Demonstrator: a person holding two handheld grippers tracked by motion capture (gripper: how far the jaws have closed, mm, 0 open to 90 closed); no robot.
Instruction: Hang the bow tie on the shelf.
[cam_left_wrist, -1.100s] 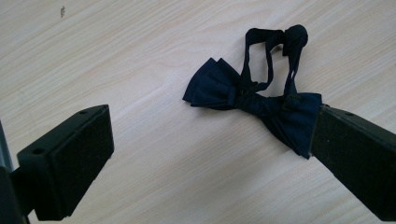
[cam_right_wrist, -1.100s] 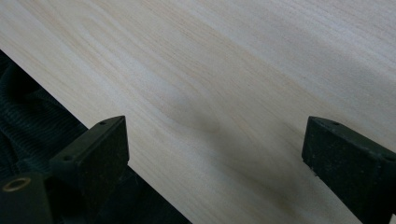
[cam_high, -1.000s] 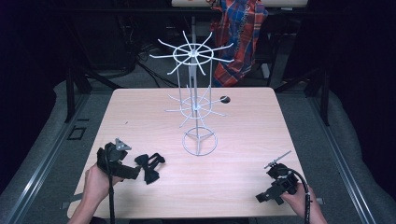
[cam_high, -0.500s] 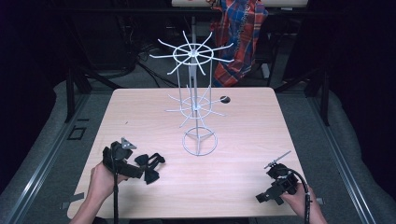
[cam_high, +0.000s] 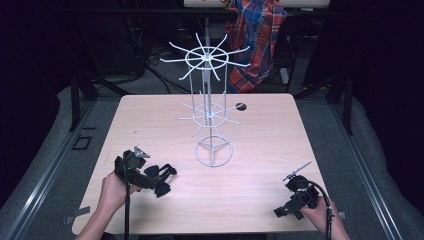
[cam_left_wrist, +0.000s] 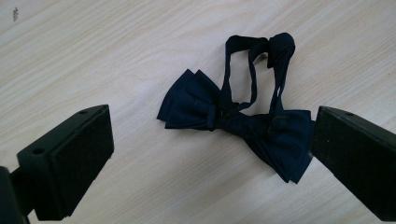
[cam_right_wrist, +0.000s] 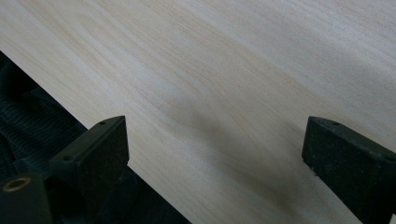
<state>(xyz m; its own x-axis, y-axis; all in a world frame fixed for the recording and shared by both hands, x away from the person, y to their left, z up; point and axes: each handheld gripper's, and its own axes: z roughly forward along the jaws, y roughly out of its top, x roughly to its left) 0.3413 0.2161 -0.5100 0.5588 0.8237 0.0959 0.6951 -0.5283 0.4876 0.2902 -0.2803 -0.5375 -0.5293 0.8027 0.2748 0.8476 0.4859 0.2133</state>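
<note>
The dark navy bow tie (cam_left_wrist: 233, 116), strap looped, lies flat between the spread jaws of the left gripper (cam_left_wrist: 210, 154); right gripper (cam_right_wrist: 215, 168) also spread, holding nothing

My tabletop (cam_high: 150, 125) is pale wood grain. A white wire rack (cam_high: 210, 117) stands on its ring base near the middle. A dark bow tie (cam_left_wrist: 233, 116) lies flat toward my left front corner, its strap looped. A small dark round thing (cam_high: 241, 106) sits just beyond the rack.
</note>
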